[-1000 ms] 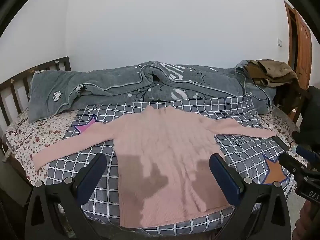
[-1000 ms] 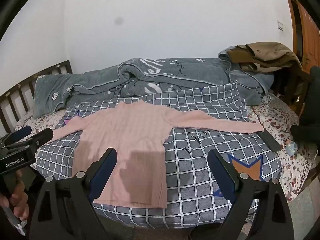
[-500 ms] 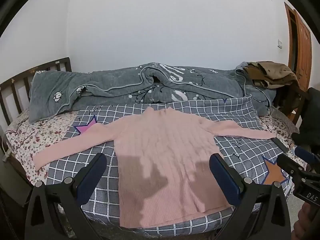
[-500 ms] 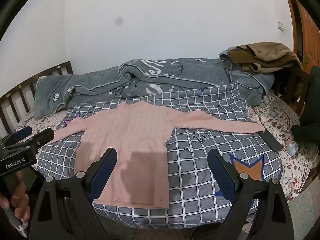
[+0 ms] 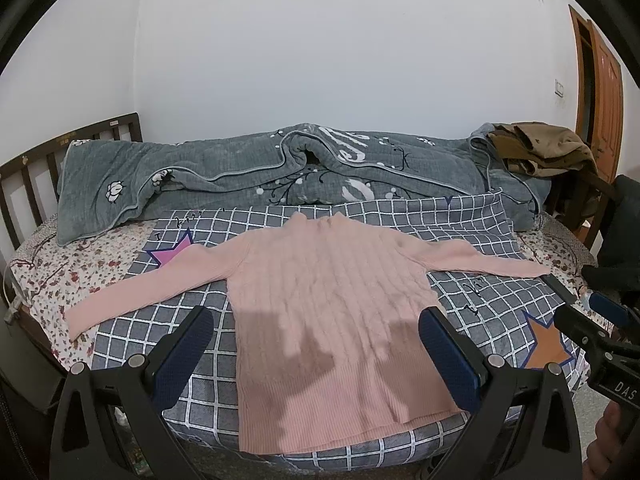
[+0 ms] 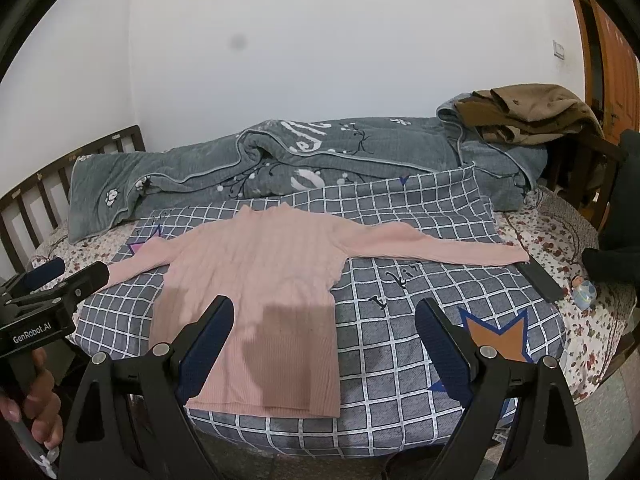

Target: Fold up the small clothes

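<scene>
Left wrist view: pink sweater (image 5: 328, 304) flat, sleeves spread, on the checked sheet (image 5: 472, 216) of the bed. Soft, light, limp knit (likely stretchy); best pinched at a cuff or hem corner. Left gripper (image 5: 320, 344) hovering near the hem, fingers wide apart, holding nothing. Right gripper (image 6: 324, 340) likewise spread and empty.

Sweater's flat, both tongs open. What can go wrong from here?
1. The pink sweater's hem lies at the bed edge; a tug may drag it off.
2. The right sleeve cuff nearly touches a black remote; the tongs may snag it.
3. The checked cover may get pinched too.
</scene>
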`<act>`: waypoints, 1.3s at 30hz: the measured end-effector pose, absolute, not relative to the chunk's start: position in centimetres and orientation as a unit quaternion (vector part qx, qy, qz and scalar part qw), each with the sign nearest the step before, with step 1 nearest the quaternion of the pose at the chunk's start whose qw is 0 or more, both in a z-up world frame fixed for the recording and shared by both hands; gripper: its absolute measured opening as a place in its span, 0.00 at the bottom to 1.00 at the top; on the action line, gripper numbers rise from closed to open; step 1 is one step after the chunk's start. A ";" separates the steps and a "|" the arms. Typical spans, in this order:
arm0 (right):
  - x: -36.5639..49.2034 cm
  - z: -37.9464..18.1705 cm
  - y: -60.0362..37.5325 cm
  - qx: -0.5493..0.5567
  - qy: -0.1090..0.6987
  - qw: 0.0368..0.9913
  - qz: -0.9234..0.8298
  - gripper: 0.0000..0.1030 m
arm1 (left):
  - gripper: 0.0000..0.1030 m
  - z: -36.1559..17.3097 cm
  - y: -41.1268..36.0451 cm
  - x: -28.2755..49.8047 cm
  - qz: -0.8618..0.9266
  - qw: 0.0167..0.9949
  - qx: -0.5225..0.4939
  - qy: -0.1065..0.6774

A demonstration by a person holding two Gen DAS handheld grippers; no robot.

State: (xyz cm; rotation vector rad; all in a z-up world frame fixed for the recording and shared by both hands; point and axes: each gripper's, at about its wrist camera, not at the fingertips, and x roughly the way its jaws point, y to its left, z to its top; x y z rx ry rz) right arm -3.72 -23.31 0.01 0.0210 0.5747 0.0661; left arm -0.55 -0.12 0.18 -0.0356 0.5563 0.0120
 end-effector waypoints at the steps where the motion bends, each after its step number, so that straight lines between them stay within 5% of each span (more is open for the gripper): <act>1: -3.7 0.0 -23.3 0.009 0.283 0.958 0.032 0.88 | 1.00 0.2 -0.1 -0.5 0.006 0.961 -0.017 0.275; 39: -4.0 0.2 -23.3 0.014 0.280 0.959 0.034 0.88 | 1.00 0.5 -0.3 -0.7 0.006 0.961 -0.018 0.275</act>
